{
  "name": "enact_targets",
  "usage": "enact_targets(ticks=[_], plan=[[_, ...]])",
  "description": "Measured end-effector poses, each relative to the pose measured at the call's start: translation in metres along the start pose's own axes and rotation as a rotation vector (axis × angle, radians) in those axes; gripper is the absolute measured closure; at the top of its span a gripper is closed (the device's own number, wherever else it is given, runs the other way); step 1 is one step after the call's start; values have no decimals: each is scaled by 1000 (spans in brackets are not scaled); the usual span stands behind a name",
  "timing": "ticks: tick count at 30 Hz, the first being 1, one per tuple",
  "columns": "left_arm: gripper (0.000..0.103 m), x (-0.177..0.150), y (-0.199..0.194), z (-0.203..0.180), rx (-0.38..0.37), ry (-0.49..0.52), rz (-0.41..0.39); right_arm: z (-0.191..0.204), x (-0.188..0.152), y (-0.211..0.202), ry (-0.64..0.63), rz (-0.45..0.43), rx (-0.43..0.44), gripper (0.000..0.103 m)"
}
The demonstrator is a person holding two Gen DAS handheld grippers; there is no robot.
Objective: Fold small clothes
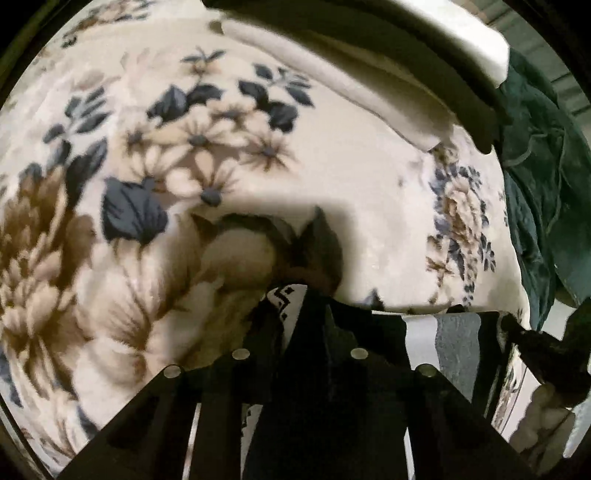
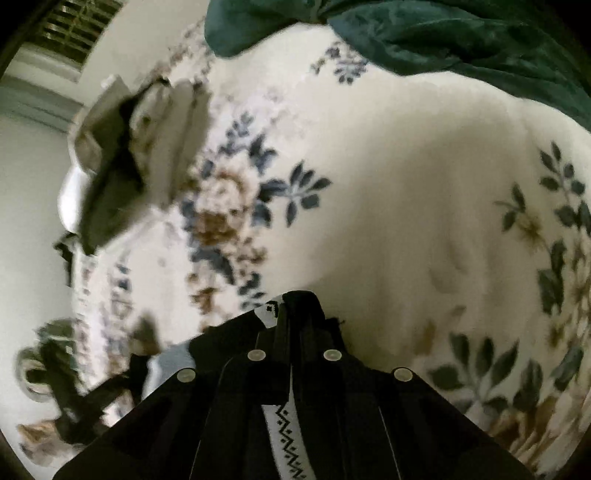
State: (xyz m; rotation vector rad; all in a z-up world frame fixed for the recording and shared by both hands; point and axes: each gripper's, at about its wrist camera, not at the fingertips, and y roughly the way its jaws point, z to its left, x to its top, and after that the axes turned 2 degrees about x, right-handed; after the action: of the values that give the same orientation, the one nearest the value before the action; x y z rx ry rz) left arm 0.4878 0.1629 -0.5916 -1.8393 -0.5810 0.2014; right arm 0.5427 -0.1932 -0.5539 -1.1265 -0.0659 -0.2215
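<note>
In both wrist views the jaws are seen pressed together on cloth: the left gripper (image 1: 295,295) is closed on the edge of a small garment of white fabric with a black zigzag trim and dark panels (image 1: 286,301), and the right gripper (image 2: 295,299) is closed on the same patterned edge, which is seen running back between its fingers. The garment is held stretched between the two grippers, raised above the bed; a striped grey and white part of it is seen hanging to the right in the left view. Beneath it lies a plush cream blanket printed with navy and brown flowers (image 2: 406,184), which covers the bed. Farther out, a pile of folded white and dark clothes (image 2: 122,155) is seen at the blanket's edge, and a crumpled dark green cloth (image 2: 443,33) is seen at the far side. The step in hand is judged to be the laying or doubling of the garment. It would be done well if both corners were kept level and taut, lowered together onto a bare part of the blanket, and released only once the edges are matched, so that no crease is trapped. Both views are blurred, so the exact lie of the hem cannot be told.
</note>
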Motion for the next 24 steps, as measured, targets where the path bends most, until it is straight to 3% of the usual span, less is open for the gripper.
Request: enact_targets(ticks=[3,4,6,7,8,10,13,14,15,16,20,24], plan=[[77,0,-8,4,-27,-14,25,-10,4,20,16,110,-6,100],[75,-2,-14,4,-34,-5,36,-15,4,18,37,137,14,94],[64,-9,-29,7,-43,12,40,-24,-3,3,63,157,61,71],[57,-15,-36,9,-47,19,37,-28,-11,-8,65,164,80,53],[43,-25,-46,12,-51,26,35,-32,-20,-15,63,175,83,42],[40,-42,-55,19,-66,17,39,-41,-53,-26,46,242,73,37],[40,-77,-58,35,-82,-28,88,-56,-103,-18,83,393,59,37],[40,-88,-57,41,-79,-44,106,-62,-120,-15,117,428,72,43],[40,-98,-54,45,-75,-60,124,-66,-134,-13,140,442,92,55],[40,-106,-52,48,-72,-75,137,-69,-146,-13,149,423,97,89],[40,-123,-50,57,-110,-137,142,-65,-159,-26,148,364,125,94],[40,-126,-50,52,-124,-120,125,-77,-150,-54,175,281,70,95]])
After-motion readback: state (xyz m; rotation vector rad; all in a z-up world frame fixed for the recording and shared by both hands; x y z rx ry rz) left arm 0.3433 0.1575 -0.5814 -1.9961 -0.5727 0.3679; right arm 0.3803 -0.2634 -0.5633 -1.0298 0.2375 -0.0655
